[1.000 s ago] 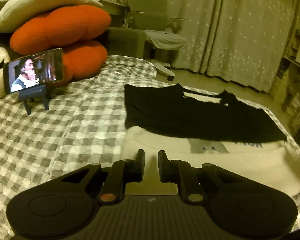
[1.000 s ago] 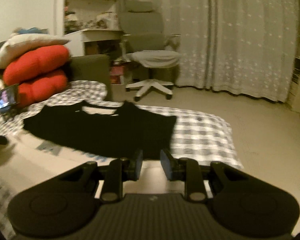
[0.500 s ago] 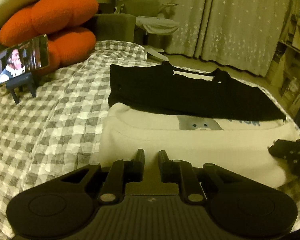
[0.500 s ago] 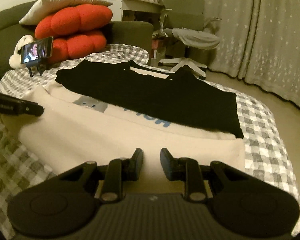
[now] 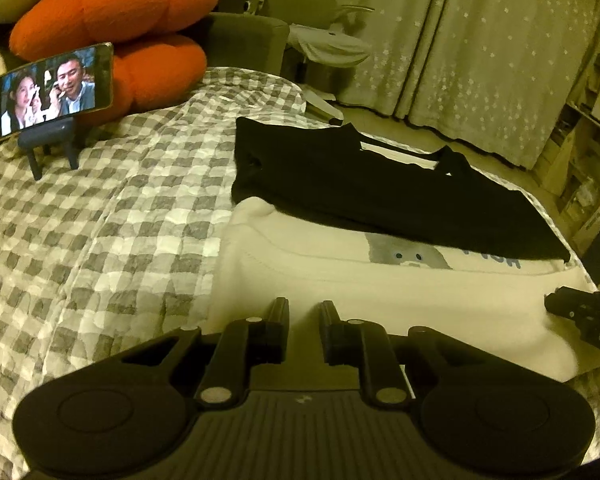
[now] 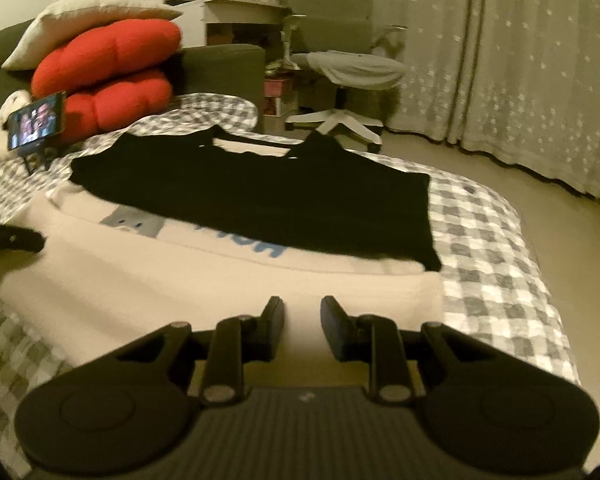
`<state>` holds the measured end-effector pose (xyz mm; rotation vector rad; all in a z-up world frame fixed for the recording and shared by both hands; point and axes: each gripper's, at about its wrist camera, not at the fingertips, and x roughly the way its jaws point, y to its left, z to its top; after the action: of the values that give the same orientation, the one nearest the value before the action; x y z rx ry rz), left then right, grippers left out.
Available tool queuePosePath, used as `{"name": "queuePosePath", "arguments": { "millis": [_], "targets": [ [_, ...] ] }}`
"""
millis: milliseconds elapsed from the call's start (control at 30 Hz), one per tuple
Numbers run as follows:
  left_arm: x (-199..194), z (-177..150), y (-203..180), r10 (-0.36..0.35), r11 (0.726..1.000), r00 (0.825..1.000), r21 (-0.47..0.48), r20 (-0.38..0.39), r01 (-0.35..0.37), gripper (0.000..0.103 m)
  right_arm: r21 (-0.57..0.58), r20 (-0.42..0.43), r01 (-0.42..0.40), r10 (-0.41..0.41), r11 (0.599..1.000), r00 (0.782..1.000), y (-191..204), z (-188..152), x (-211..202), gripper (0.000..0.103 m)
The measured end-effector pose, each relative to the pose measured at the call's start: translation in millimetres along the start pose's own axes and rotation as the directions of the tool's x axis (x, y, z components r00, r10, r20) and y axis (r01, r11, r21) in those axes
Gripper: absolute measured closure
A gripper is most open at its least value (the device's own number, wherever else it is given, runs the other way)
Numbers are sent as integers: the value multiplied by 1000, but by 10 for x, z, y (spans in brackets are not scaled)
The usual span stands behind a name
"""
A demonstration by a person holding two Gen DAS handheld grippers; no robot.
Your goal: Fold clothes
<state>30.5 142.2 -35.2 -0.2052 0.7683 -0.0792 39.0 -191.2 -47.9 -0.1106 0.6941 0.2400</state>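
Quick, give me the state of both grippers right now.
Left gripper: open, holding nothing, over the near edge of the white shirt.
Right gripper: open, holding nothing, over the same shirt's near edge.

top garment overlaps sweatshirt on the bed.

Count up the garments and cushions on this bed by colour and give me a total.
Black garment: 1, the black top lying over the white one.
White garment: 1, the white shirt with a grey and blue print.
Red-orange cushions: 2, upper cushion stacked on lower cushion.
Cream pillow: 1, the cream pillow on top of the stack.
Total: 5
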Motion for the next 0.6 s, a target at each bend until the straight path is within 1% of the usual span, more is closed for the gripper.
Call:
{"name": "queuePosePath", "arguments": {
  "millis": [133, 200, 367, 467, 600],
  "targets": [
    [-28, 16, 30, -14, 1000, 1000, -23, -1, 14, 86, 27, 0, 19, -19, 999, 1000, -65, 15, -12, 82],
    [-48, 14, 14, -10, 1000, 1000, -20, 8, 10, 86, 37, 8, 24, -24, 999, 1000, -74, 17, -34, 83],
    [-84, -18, -136, 7, 998, 999, 68, 51, -10, 86, 24, 50, 6, -7, 1000, 999, -24, 39, -129, 82],
    [-90, -39, -228, -9, 994, 998, 110, 61, 2, 86, 1, 71, -23, 22, 1000, 997, 46, 48, -186, 81],
    [-72, -94, -353, -11, 986, 998, 164, 60, 1, 86, -39, 64, -70, 73, 997, 995, 181, 34, -187, 81]
  ]
}}
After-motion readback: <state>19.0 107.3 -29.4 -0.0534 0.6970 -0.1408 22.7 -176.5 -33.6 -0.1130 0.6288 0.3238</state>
